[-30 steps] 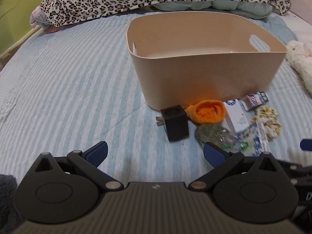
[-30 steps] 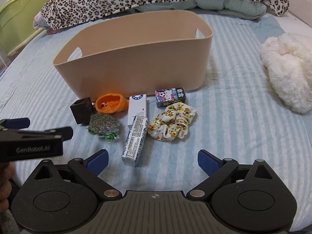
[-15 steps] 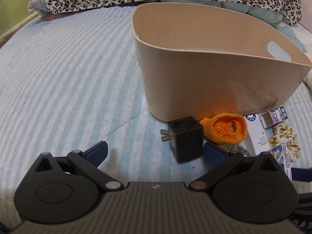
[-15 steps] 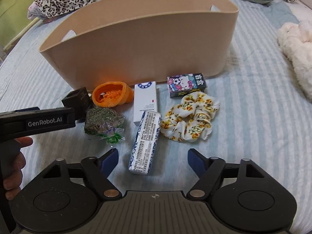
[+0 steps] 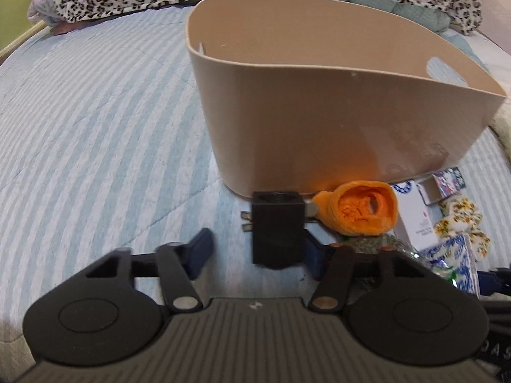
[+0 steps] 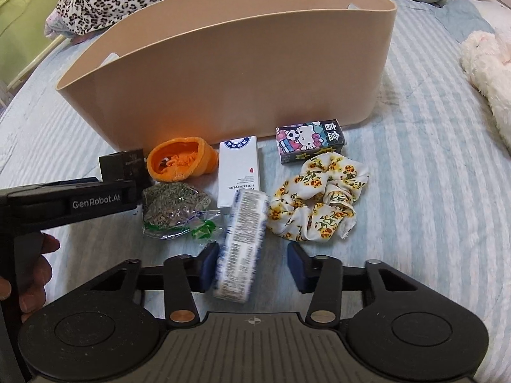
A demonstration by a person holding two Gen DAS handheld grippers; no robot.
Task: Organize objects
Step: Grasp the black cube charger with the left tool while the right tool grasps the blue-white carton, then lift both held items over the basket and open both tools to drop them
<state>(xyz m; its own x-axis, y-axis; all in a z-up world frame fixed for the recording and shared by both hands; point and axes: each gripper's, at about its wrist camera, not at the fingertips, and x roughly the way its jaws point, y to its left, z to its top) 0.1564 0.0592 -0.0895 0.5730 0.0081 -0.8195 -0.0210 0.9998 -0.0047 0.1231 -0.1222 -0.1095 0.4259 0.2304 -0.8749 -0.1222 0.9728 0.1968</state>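
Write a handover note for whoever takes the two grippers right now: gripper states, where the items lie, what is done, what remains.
Left gripper: open, straddling the black plug adapter, not closed on it.
Right gripper: open, around the near end of the blue-patterned pack, not gripping.
On the striped bedspread before the beige bin: orange knit pouch, bag of dried herbs, white hotel-supplies box, Hello Kitty box, floral scrunchie.
Done: no item visibly in the bin.
Left: grasp and bin all seven.

one beige bin, three small boxes, one black charger, one orange pouch, one scrunchie, one herb bag
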